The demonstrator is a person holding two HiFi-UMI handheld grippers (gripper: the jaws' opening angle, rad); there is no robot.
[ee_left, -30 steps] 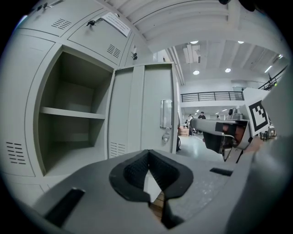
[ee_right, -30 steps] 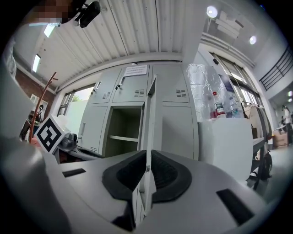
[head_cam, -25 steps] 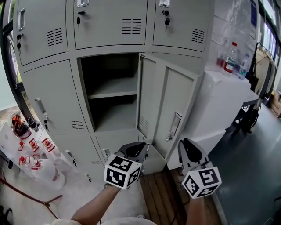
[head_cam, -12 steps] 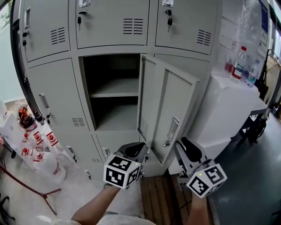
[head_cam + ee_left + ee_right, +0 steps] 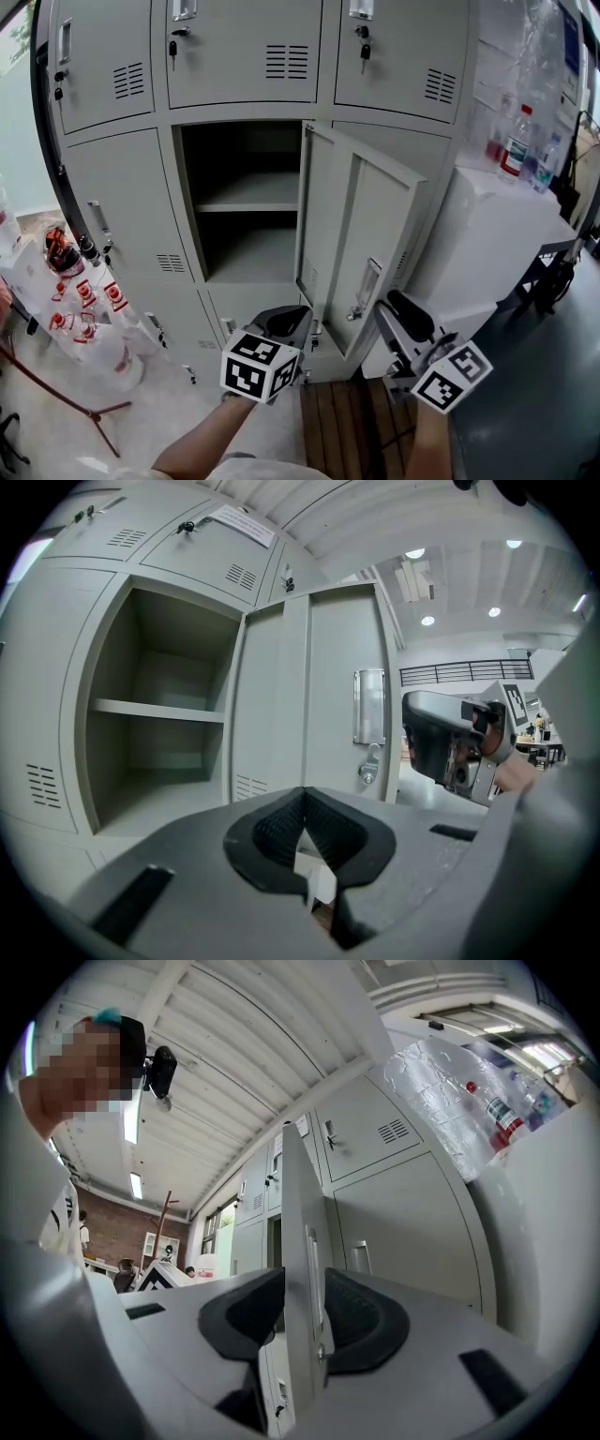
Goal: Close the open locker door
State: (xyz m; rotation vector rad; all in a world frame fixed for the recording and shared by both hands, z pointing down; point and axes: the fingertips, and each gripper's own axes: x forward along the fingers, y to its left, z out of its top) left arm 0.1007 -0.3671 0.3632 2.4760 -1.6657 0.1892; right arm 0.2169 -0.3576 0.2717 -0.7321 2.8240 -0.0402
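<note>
Grey metal lockers [image 5: 234, 56] fill the wall ahead of you, several with keys hanging in their locks. At the far left, a plastic-wrapped pack of red-labelled bottles [image 5: 84, 323] lies on the floor beside the bottom row.

Next to the right, the middle compartment [image 5: 246, 202] stands open and bare, with one shelf [image 5: 248, 192] across it.

Your left claw [image 5: 281, 321] hangs low in front of the lockers below that compartment. Its pads meet at the tips and nothing is between them.

The open locker door [image 5: 361, 225] is hinged on the compartment's right side and swung out toward you, roughly square to the locker front. Its handle [image 5: 367, 279] and lock sit near the free edge.

Your right claw [image 5: 398, 309] is just right of the door's lower corner, angled upward. Its jaws have just been opening and now stand wide. In the right gripper view the door's free edge lines up in the gap between the pads, which are not clamped on it.

Wooden planks [image 5: 347, 427] lie on the floor under both claws.

Furthest right, a white tabletop [image 5: 497, 202] carries water bottles [image 5: 514, 145].
</note>
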